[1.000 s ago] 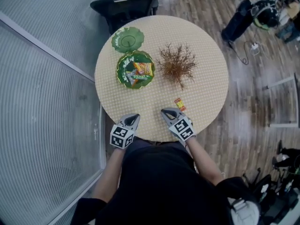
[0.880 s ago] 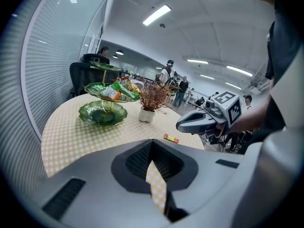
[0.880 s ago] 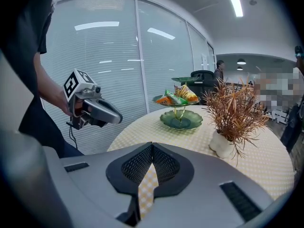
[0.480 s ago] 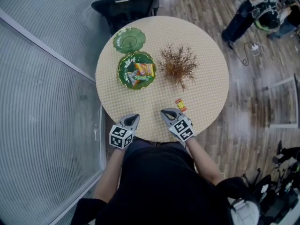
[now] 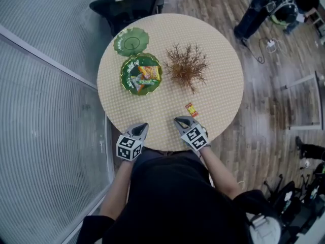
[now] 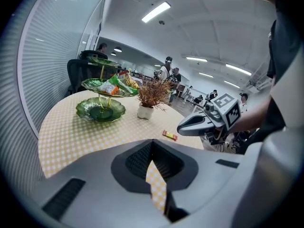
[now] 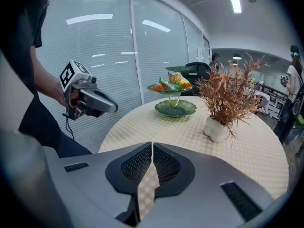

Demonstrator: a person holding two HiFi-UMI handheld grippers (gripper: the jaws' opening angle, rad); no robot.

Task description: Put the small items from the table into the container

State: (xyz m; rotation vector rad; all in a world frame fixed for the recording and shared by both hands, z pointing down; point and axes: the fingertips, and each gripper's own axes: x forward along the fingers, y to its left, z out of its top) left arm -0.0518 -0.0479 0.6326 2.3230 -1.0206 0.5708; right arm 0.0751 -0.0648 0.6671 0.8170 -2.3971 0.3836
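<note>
The packet is showing only in the head and left gripper views, lying on the checked tabletop near the right gripper; both it and the left gripper are holding their fingers together, empty; a wooden floor is surrounding the tabletop.

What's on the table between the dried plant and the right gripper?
A small red-and-yellow packet, nearer the right gripper than the dried plant; the head view shows it.

From the head view I had the table mid-frame, with a chair behind it at the top. The stand stood upper left on the table, snacks in one tier, and the plant just right of it. A packet lay lower, just above the right gripper. The left gripper sat left of that, at the table's bottom edge.
</note>
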